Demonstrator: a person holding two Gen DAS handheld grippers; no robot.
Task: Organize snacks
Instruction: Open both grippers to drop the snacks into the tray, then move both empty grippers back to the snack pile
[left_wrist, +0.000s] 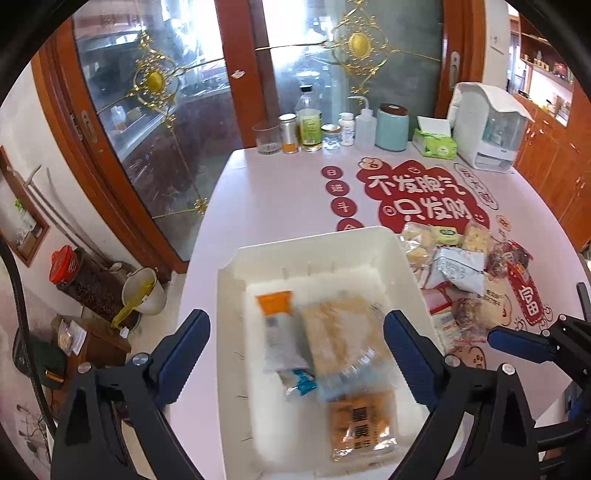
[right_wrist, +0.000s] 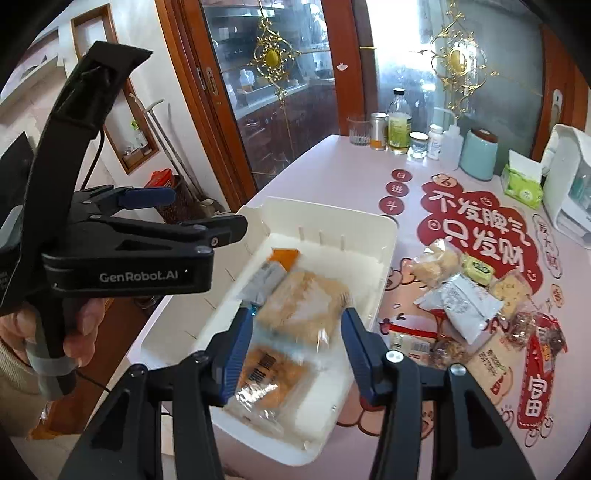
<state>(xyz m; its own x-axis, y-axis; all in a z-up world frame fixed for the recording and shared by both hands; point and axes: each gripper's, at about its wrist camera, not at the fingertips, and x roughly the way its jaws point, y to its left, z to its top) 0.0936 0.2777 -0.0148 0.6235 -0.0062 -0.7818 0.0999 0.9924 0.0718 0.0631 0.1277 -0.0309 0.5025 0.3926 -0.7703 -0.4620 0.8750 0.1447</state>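
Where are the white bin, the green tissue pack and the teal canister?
white bin (left_wrist: 373, 240): left wrist view, far rim.
green tissue pack (left_wrist: 437, 146): left wrist view, front face.
teal canister (right_wrist: 478, 157): right wrist view, middle of its body.

We see a white bin (left_wrist: 321, 245) on a pale pink surface (left_wrist: 280, 192) printed with red cloud shapes and white characters. In the bin lie an orange-topped grey packet (left_wrist: 277, 325), a tan pack (left_wrist: 340, 332) and an orange pack with dark characters (left_wrist: 364, 421). Beside it, a grey-white pouch (left_wrist: 460, 267) and a yellow-green sweet (left_wrist: 447, 234). Our grippers are black with blue pads (left_wrist: 410, 354). The canister (left_wrist: 392, 127) is mint with a brown lid.
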